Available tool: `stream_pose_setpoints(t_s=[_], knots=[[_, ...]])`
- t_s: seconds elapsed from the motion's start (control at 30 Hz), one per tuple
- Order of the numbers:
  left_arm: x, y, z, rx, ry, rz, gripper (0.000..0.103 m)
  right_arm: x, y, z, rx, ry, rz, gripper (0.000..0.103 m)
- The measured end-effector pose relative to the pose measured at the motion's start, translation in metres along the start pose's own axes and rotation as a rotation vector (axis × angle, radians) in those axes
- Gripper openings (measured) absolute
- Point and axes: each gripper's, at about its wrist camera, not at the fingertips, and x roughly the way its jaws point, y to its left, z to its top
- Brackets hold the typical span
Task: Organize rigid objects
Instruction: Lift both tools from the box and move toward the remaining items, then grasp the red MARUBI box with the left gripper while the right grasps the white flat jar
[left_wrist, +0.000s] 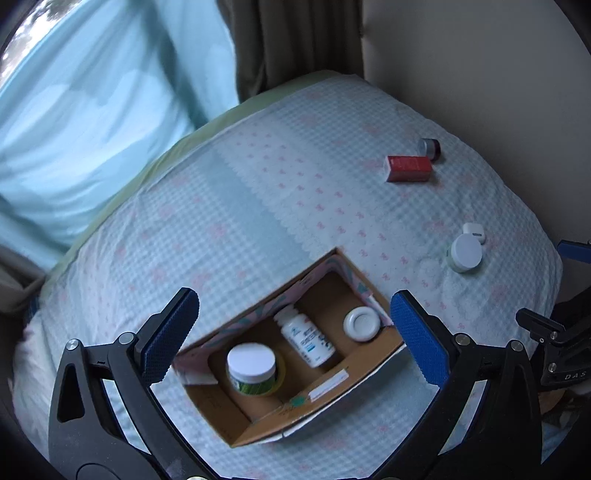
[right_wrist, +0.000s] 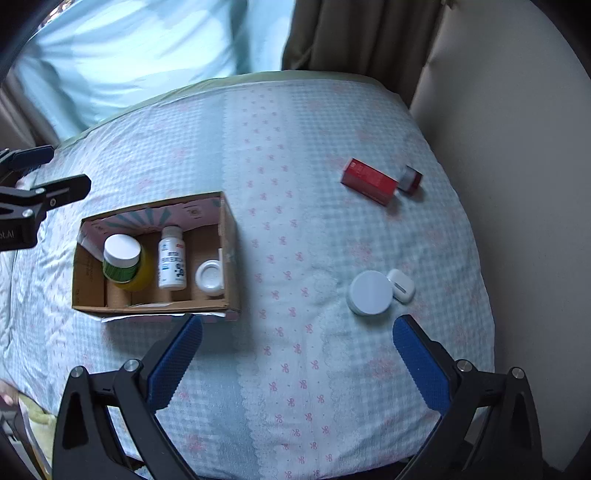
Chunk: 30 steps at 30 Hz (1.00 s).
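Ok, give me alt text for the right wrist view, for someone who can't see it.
An open right claw hovers empty over a patterned bedspread. Ahead left, a cardboard box holds two bottles and a small white jar; ahead right lie a round white container, an earbud case and a red box.

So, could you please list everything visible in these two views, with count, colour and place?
Open cardboard box: one, brown, on the bed.
White-lidded jar with green label: one, in the box.
White plastic pill bottle: one, lying in the box's middle.
Small round white jar: one, in the box.
Red rectangular carton: one, on the bedspread.
Small dark red bottle with silver cap: one, beside the carton.
Round white tin: one, on the bedspread.
White earbud case: one, beside the tin.
Checked bedspread: one, pale blue and pink.
Left gripper: open, above the box.
Right gripper: open, empty.
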Motion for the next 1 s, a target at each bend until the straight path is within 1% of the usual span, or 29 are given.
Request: stream_pose_setpoints(t_s=[0.13,0.27,0.43,0.5,0.57,0.67,0.73,0.87,0.93,1.0], knots=[[0.027,-0.041,0.058,0.171,0.015,-0.050,0.103,0.010,-0.037,-0.006,0.117,0.007,-0.045,0.103],[0.068,-0.095,0.109,0.369,0.049,-0.111,0.103,0.033,-0.066,-0.013,0.218,0.025,-0.074,0.103],[0.136,-0.170,0.151,0.668,0.103,-0.155,0.103,0.074,-0.088,-0.022,0.332,0.071,-0.069,0.103],[0.165,-0.195,0.161,0.757,0.135,-0.188,0.103,0.092,-0.092,-0.027,0.373,0.089,-0.058,0.103],[0.193,-0.217,0.169,0.831,0.162,-0.203,0.102,0.110,-0.093,-0.029,0.401,0.104,-0.057,0.103],[0.232,-0.242,0.175,0.928,0.197,-0.209,0.100,0.136,-0.092,-0.031,0.431,0.114,-0.048,0.103],[0.257,-0.254,0.178,0.986,0.217,-0.199,0.099,0.151,-0.091,-0.030,0.448,0.117,-0.044,0.103],[0.297,-0.263,0.178,1.053,0.270,-0.189,0.094,0.181,-0.093,-0.026,0.483,0.128,-0.041,0.102],[0.313,-0.264,0.176,1.074,0.296,-0.184,0.087,0.195,-0.096,-0.023,0.492,0.136,-0.042,0.102],[0.324,-0.265,0.175,1.089,0.314,-0.191,0.086,0.205,-0.101,-0.020,0.497,0.136,-0.052,0.102]])
